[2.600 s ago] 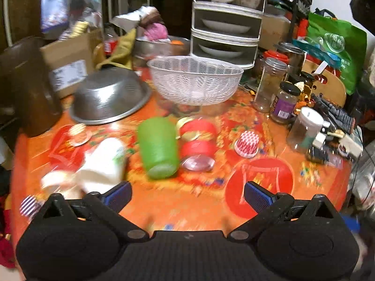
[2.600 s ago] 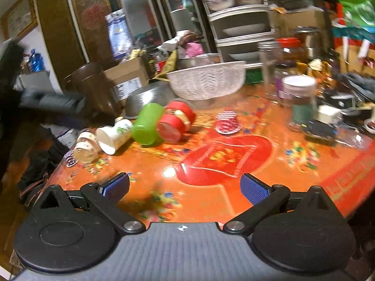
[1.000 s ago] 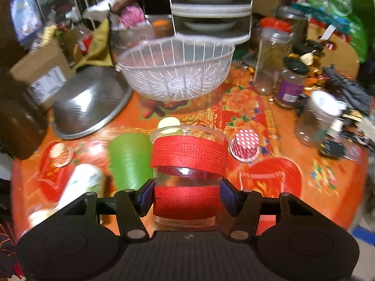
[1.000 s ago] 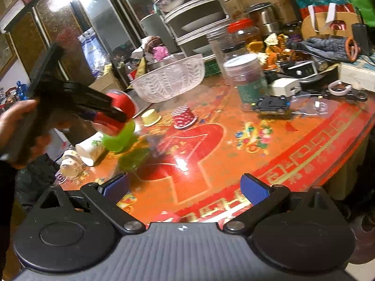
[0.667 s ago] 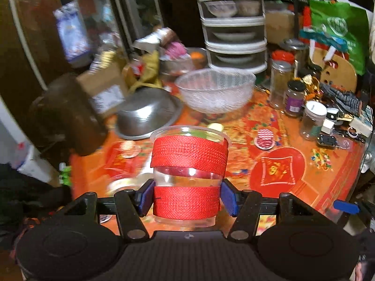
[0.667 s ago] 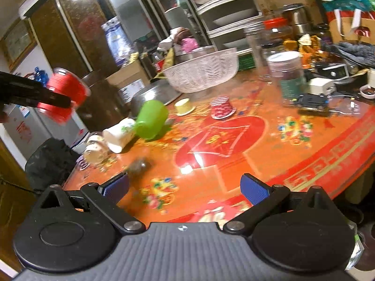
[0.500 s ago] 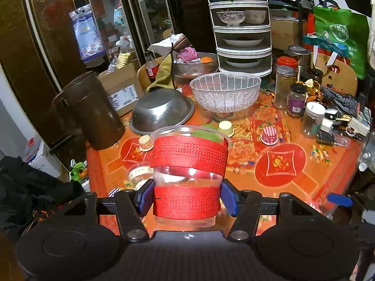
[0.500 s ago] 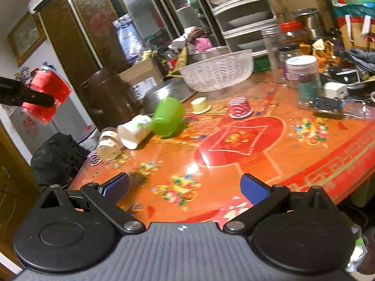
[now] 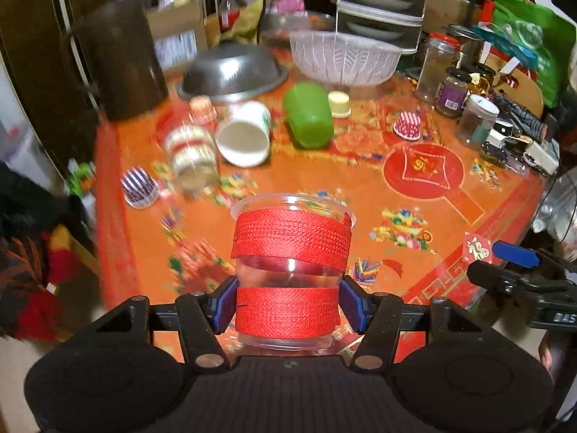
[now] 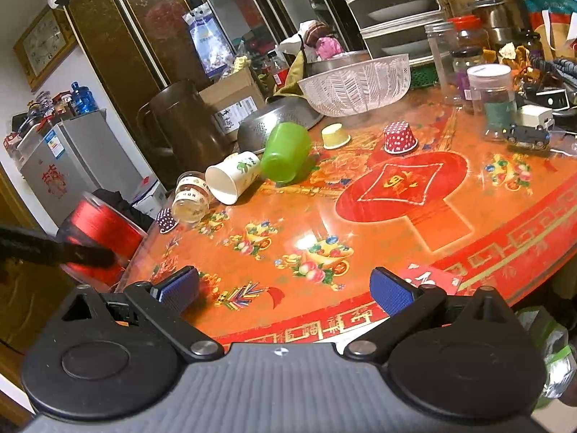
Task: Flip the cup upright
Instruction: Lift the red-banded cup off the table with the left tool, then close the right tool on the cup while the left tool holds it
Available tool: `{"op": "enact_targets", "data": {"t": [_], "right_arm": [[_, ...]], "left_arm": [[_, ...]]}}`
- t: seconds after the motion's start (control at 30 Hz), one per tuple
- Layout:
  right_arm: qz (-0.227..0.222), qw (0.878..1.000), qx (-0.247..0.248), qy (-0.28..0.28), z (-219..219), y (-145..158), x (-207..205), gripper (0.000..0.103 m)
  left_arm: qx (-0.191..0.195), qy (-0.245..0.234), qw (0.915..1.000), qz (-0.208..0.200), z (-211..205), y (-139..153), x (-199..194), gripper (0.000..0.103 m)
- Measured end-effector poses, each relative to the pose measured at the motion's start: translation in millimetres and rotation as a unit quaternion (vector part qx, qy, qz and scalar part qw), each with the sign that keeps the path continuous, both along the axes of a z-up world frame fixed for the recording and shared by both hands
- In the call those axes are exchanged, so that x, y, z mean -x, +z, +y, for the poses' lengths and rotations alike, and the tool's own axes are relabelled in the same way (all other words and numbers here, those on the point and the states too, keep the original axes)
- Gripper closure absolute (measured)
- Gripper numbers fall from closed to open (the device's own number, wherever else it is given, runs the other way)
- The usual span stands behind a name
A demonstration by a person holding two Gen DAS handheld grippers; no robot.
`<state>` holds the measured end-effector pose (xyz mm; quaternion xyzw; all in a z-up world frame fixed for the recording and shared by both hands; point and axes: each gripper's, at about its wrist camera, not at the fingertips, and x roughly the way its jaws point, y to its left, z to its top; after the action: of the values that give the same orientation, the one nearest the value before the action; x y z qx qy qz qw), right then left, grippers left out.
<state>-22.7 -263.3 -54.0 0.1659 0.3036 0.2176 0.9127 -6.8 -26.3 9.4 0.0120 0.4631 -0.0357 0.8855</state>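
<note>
My left gripper [image 9: 287, 307] is shut on a clear plastic cup with two red bands [image 9: 290, 270], held upright with its mouth up, above the near left part of the orange table [image 9: 360, 195]. The cup also shows in the right wrist view [image 10: 101, 238] at the table's left edge, tilted slightly. My right gripper [image 10: 285, 288] is open and empty over the table's near edge. A green cup [image 9: 308, 119], a white paper cup [image 9: 245, 133] and a clear banded cup [image 9: 193, 151] lie on their sides farther back.
A steel bowl [image 9: 232, 72], a white mesh basket [image 9: 344, 57] and a brown jug [image 9: 119, 61] stand at the back. Jars [image 9: 478, 121] and clutter line the right side. Small cupcake cups [image 9: 407, 126] sit upside down on the table.
My left gripper has come down and forward with the red-banded cup toward the table's near left part. The right gripper has stayed open near the front edge.
</note>
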Motion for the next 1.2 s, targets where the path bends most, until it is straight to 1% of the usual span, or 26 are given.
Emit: {"op": "enact_targets", "data": {"t": [0.1,0.2,0.33,0.43,0.57,0.7,0.8,0.83,0.9,0.97,1.03,1.2], "right_arm": [[0.013,1.000,-0.006,-0.001,4.2,-1.6,-5.3,0.001],[0.032,0.999,-0.009,-0.002,7.6,-4.5,-12.7,0.001],[0.062,0.998,-0.013,-0.003,14.1,-7.4,-24.0,0.001],[0.091,0.995,-0.035,-0.003,17.3,-7.2,-35.7,0.001],[0.143,0.986,-0.081,0.018,26.3,-5.3,-54.7,0.001],[0.176,0.980,-0.078,0.049,50.6,-1.0,-71.3,0.001],[0.195,0.975,-0.078,0.079,67.6,3.2,-79.2,0.001],[0.202,0.972,-0.083,0.087,72.1,3.6,-82.0,0.001],[0.220,0.966,-0.092,0.098,79.3,1.9,-87.8,0.001],[0.230,0.965,-0.080,0.100,86.6,0.0,-92.0,0.001],[0.239,0.963,-0.071,0.102,91.6,-1.8,-97.3,0.003],[0.257,0.959,-0.060,0.102,98.5,-5.5,-106.7,0.016]], "left_arm": [[0.032,0.010,0.9994,0.004,4.5,-23.4,-7.7,0.040],[0.050,0.015,0.9987,0.002,2.8,-41.3,-12.1,0.040],[0.071,0.023,0.9972,-0.012,-4.7,-53.8,-12.6,0.040],[0.104,0.023,0.9943,-0.007,-4.8,-63.2,-15.9,0.040],[0.130,0.031,0.9911,-0.006,-1.5,-71.7,-17.9,0.040],[0.151,0.038,0.9877,-0.007,2.1,-75.0,-18.3,0.040],[0.174,0.046,0.9837,-0.005,6.2,-77.2,-19.6,0.040],[0.180,0.049,0.9825,-0.004,7.3,-77.9,-20.2,0.040],[0.188,0.053,0.9807,-0.003,9.6,-78.5,-20.4,0.040],[0.191,0.054,0.9802,-0.004,9.8,-78.8,-19.9,0.040],[0.190,0.053,0.9803,-0.005,9.2,-78.4,-19.9,0.040],[0.195,0.051,0.9794,-0.004,9.5,-79.4,-21.3,0.040]]}}
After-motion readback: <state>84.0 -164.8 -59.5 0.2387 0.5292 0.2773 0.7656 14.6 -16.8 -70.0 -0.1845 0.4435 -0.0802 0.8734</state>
